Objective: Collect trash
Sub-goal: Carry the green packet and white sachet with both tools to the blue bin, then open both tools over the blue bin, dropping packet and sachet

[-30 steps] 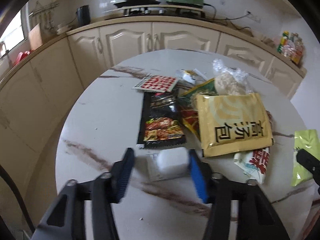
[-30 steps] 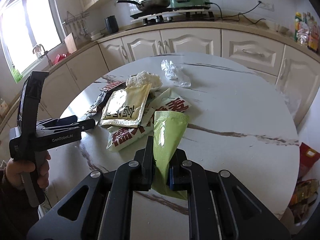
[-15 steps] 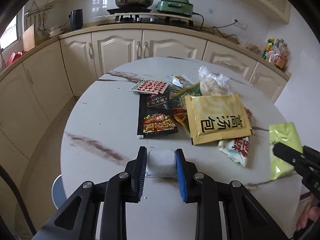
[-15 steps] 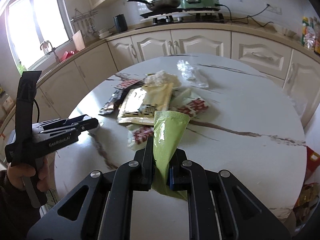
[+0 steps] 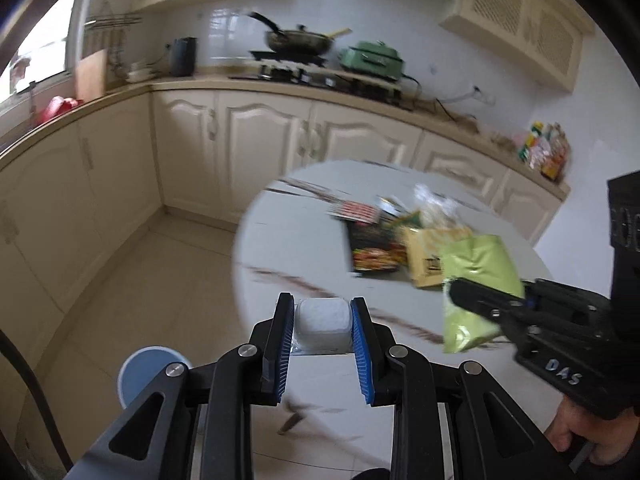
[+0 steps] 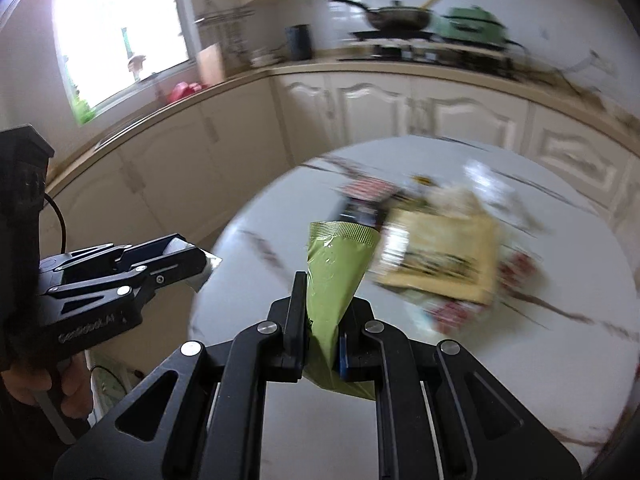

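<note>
White and squarish, a small packet (image 5: 320, 322) sits pinched between the blue pads of the left gripper (image 5: 321, 328), whose jaws have just closed onto it — it hangs over the near edge of the round table (image 5: 288, 240). At three o'clock the right gripper (image 5: 480, 300) grips a green pouch (image 5: 476, 272); more wrappers (image 5: 400, 240) lie on the table at about one o'clock. From the right wrist, the right gripper (image 6: 322, 332) is pressed on the green pouch (image 6: 334, 264), which fans upward above the table (image 6: 520, 380). At nine o'clock the left gripper (image 6: 192, 260) carries its packet, a hand (image 6: 48, 392) below it — wrappers (image 6: 436, 252) blur at two o'clock.
</note>
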